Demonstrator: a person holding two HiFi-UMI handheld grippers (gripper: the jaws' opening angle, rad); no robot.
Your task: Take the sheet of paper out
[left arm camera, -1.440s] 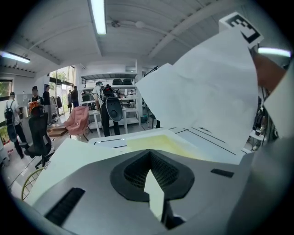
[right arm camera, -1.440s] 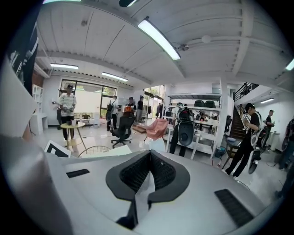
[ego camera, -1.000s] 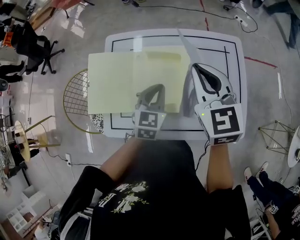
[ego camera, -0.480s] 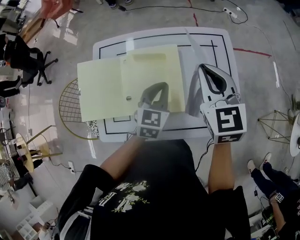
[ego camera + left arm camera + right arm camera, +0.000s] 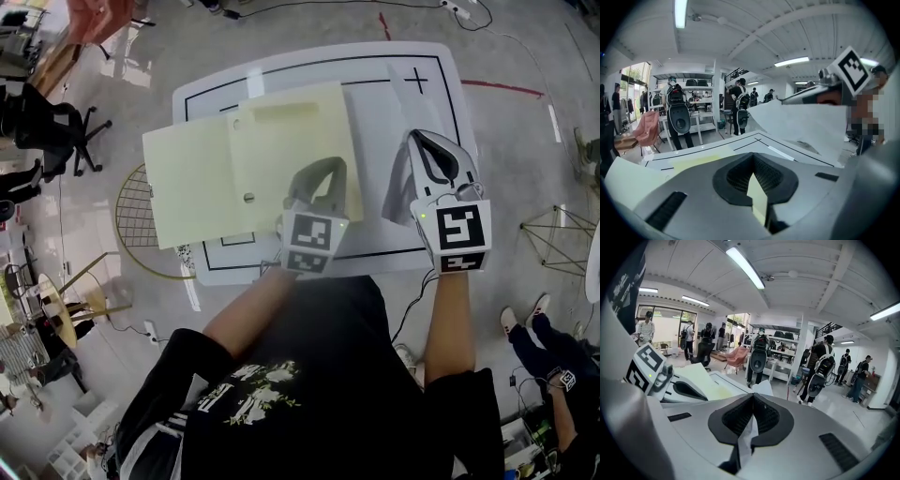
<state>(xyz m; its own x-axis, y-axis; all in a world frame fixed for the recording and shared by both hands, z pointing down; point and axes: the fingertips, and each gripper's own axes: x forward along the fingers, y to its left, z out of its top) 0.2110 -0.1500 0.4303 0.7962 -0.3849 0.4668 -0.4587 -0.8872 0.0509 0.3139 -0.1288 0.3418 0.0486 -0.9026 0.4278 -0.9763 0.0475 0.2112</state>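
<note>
A pale yellow folder (image 5: pixel 202 187) lies partly on the white table (image 5: pixel 384 103) and hangs over its left edge. My dark left gripper (image 5: pixel 324 169) is shut on the folder's near right corner; yellow shows between its jaws (image 5: pixel 757 197). A white sheet of paper (image 5: pixel 401 122) stands on edge to the right of the folder, apart from it. My white right gripper (image 5: pixel 424 141) is shut on the sheet's near end, and paper sticks out between its jaws (image 5: pixel 748 430). The left gripper view shows the sheet (image 5: pixel 801 126) curving up beside the right gripper.
The table bears black printed lines. On the floor to the left are a round gold wire rack (image 5: pixel 136 211) and an office chair (image 5: pixel 56 122), and a wire frame (image 5: pixel 553 239) stands at the right. People stand near shelves (image 5: pixel 761 357) farther back.
The white sheet lay against the folder's right edge and now stands clear of it to the right. Both grippers have shifted right over the table, and the folder has turned a little.
</note>
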